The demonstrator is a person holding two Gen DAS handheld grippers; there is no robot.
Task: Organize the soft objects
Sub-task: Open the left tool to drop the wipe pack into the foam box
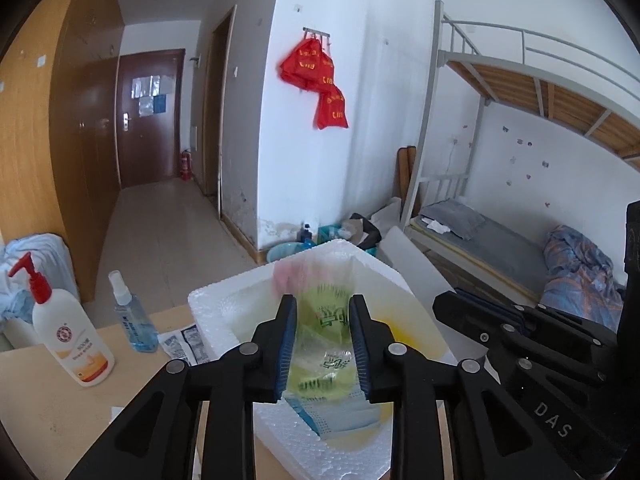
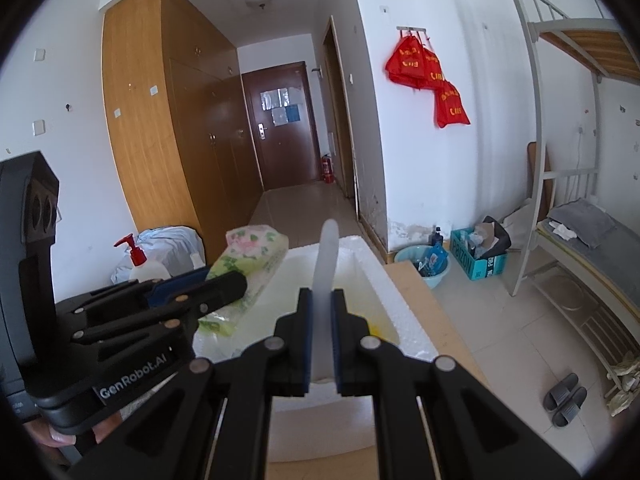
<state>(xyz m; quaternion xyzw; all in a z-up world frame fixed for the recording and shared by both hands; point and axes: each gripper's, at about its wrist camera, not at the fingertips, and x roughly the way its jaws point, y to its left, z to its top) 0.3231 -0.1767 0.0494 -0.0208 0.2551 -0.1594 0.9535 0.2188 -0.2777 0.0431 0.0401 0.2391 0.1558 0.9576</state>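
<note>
Holding tissue pack (image 2: 244,268) in left gripper (image 1: 323,344) over foam box (image 1: 208,304), right gripper (image 2: 322,334) clamping lid (image 2: 326,280) upright above box, keeping opening clear.

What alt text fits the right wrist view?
The right tongs are shut on a thin white foam lid standing upright over an open white foam box. Beside them, the left tongs hold a green tissue pack above the box.

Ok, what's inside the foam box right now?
In the foam box: a blue-and-white packet and a yellow patch. The tissue pack between the left gripper fingers hides the rest.
</note>
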